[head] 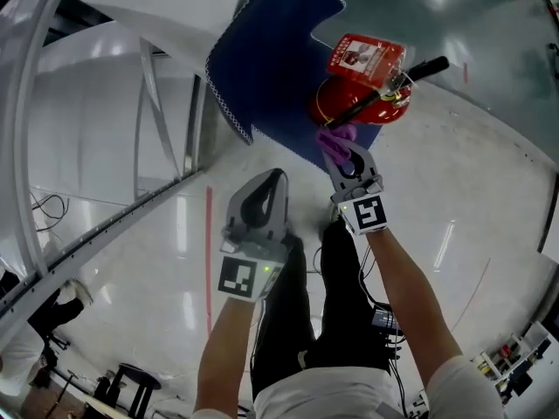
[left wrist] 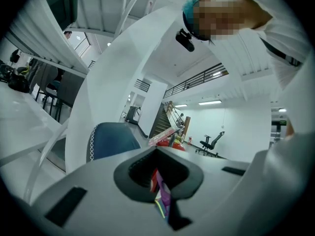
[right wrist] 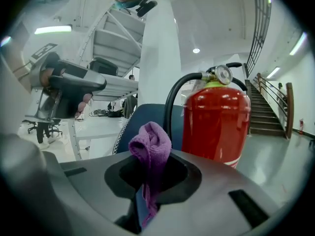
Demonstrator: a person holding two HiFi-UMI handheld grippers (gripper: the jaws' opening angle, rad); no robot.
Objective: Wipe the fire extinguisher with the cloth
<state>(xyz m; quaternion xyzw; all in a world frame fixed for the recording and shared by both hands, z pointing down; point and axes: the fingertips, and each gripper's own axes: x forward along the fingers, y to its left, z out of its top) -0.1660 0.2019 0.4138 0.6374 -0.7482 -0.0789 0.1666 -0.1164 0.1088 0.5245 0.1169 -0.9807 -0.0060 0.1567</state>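
My right arm was stretched forward and down, forearm bare and nearly straight, carrying the right gripper out ahead of my legs with its marker cube facing up at me. Its jaws were clamped on the purple cloth, which bunched up in a soft knob above them and trailed down through the slot between them. The cloth sat just beside the lower side of the red fire extinguisher; I could not tell whether the two touched. The extinguisher stood upright on a blue mat laid on the pale glossy floor, close to the mat's near edge, with its black hose arching up one side to the gauge and a red printed tag lying over its head. My left arm was held shorter and closer to my body, elbow bent, the left gripper pointing forward toward the mat but well short of the extinguisher. Its jaws were drawn together to a thin slit, with nothing gripped that I could make out.
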